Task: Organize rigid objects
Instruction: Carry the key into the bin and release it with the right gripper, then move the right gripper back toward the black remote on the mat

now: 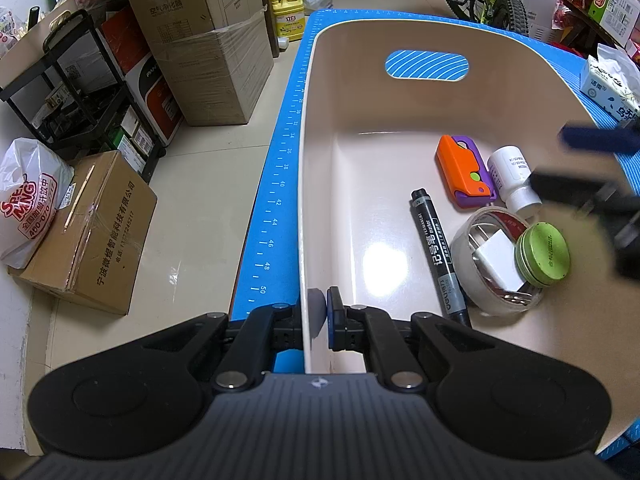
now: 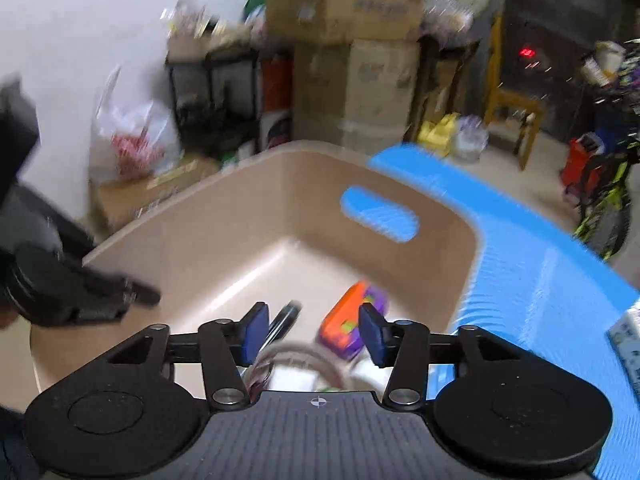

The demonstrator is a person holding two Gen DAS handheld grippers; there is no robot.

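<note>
Five small rigid things lie in the beige bin (image 1: 320,128) on the blue-matted tabletop (image 1: 280,184); marker (image 1: 436,256), orange case (image 1: 464,172), white bottle (image 1: 514,176), tape roll (image 1: 496,264) and green tin (image 1: 544,254) are judged light, stiff, slippery, best pinched across narrow sides; the bin's wall is clamped by the left claw (image 1: 322,312); the right claw (image 2: 312,334) is parted, empty.
</note>
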